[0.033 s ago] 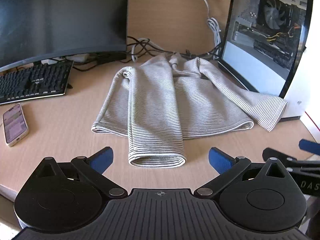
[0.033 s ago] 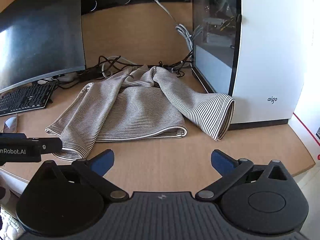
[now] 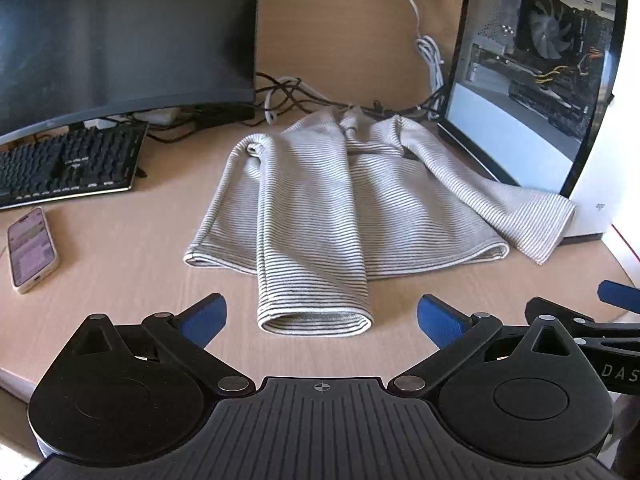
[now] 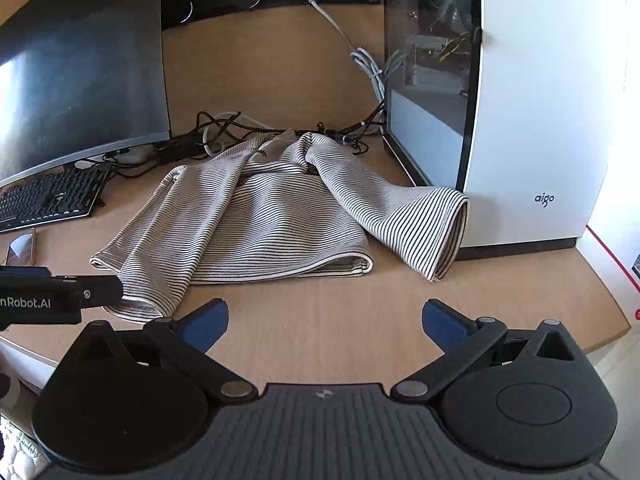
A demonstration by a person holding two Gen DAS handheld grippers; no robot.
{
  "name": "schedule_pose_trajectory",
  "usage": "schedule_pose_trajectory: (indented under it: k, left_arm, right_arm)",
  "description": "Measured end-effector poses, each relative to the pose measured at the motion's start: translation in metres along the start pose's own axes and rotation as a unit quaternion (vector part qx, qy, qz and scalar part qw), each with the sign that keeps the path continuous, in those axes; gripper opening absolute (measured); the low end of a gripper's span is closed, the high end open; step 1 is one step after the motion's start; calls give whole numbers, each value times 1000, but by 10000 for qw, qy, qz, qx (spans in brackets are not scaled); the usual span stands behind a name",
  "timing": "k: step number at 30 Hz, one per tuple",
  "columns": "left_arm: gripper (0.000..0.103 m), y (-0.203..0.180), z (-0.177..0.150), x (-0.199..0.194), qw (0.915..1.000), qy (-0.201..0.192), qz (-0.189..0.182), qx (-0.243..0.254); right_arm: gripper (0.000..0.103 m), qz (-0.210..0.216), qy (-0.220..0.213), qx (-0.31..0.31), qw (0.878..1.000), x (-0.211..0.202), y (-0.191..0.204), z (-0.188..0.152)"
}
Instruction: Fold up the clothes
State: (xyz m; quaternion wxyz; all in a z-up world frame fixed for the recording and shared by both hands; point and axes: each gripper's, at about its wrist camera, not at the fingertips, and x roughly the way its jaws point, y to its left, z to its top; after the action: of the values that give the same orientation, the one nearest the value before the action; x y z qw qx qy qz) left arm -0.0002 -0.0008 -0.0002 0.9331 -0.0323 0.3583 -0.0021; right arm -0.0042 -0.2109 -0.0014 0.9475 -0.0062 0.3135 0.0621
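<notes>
A grey-and-white striped long-sleeve top (image 3: 312,200) lies flat on the wooden desk (image 3: 120,264), collar toward the wall. One sleeve is folded down over the body, and its cuff (image 3: 316,320) ends just in front of my left gripper (image 3: 320,312), which is open and holds nothing. The other sleeve (image 4: 420,224) stretches out to the right, its cuff resting against the computer case. My right gripper (image 4: 324,316) hovers open above bare desk near the hem (image 4: 280,268). Each gripper shows at the edge of the other's view.
A white computer case (image 4: 532,120) with a glass side stands at the right. A curved monitor (image 3: 120,40) and black keyboard (image 3: 68,164) are at the left, and a phone (image 3: 32,248) lies near the desk's left front. Tangled cables (image 4: 224,128) run behind the collar.
</notes>
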Motion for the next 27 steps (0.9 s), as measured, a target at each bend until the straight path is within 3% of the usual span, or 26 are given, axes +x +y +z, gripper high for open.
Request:
schedule_pose_trajectory:
  k: [27]
  left_arm:
    - [103,-6,-6,6,9997,250,61,55]
  right_arm:
    - [103,204,246,24,9995,11,1,3]
